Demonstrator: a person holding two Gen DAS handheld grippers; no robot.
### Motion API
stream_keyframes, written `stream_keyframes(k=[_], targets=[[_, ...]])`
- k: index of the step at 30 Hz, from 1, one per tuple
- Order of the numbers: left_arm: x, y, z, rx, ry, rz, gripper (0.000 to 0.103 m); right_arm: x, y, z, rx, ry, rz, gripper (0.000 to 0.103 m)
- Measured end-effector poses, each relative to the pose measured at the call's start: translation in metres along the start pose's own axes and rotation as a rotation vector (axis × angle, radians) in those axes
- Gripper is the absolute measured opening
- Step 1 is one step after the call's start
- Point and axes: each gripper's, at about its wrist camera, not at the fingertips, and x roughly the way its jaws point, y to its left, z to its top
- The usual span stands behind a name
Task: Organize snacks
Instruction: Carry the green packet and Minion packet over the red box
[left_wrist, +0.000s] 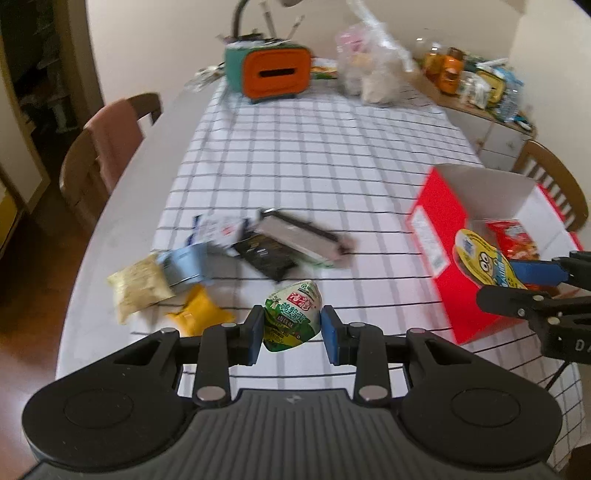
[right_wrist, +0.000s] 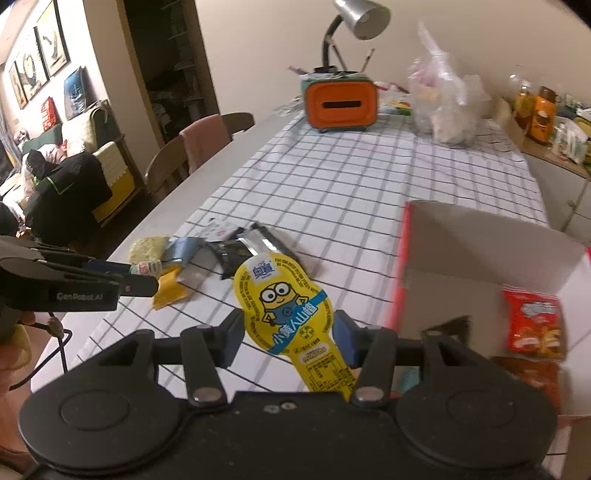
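both tools look alike: the left gripper (left_wrist: 292, 328) and right gripper (right_wrist: 289, 339) are matte black plastic with blue pads (left_wrist: 330, 329), silver round pivot screws, two round discs on a ribbed base. white lettering marks the side; a thin black cable (right_wrist: 61, 354) hangs below.

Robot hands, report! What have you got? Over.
Left gripper holds green snack packet. Right gripper holds yellow Minion pouch, near open red cardboard box. Path clear.
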Motion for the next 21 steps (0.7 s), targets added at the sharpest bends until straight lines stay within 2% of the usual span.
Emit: stream_keyframes(k=[13, 21], targets=[[0.000, -0.112, 0.015, 0.107, -0.028, -0.058, 0.032, -0.046, -0.084, -0.012, 0.023, -0.034, -0.055, 0.051], [0.015, -0.173, 0.030, 0.167, -0.028, -0.075, 0.032, -0.058, -0.143, -0.020, 0.059, -0.022, -0.106, 0.051]])
